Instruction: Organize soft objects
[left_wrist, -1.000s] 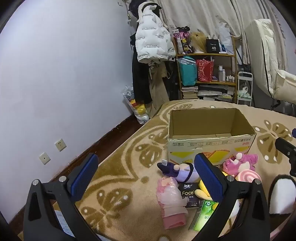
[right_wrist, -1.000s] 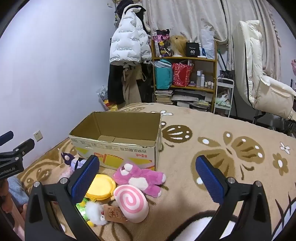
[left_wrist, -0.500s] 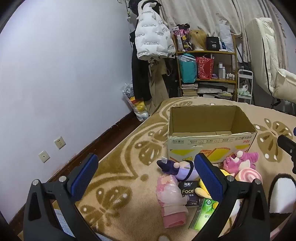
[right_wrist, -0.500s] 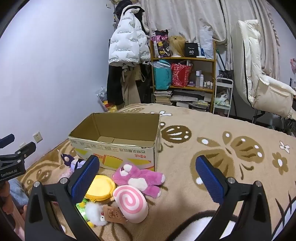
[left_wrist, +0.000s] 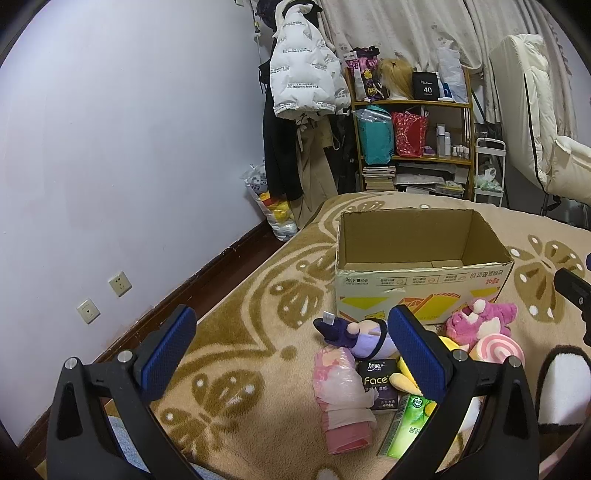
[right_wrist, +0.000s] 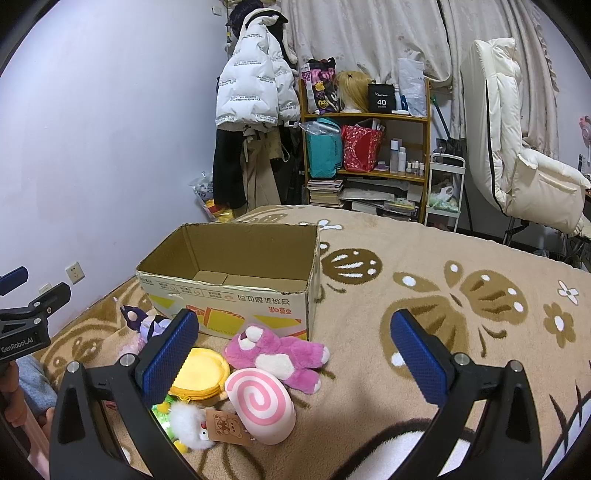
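Both grippers, left gripper (left_wrist: 288, 354) and right gripper (right_wrist: 295, 354), wide apart above plush toys (right_wrist: 280, 350).

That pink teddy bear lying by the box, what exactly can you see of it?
The pink plush bear lies flat on the patterned blanket, head toward the cardboard box, right at the box's front wall. Its fur is fuzzy magenta, with a white muzzle, belly patch and paw tips. The pink swirl cushion presses against its lower side. Neither gripper touches it.

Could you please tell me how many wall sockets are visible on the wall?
2: an upper socket and a lower socket beside it, both low on the wall. Others may be hidden.
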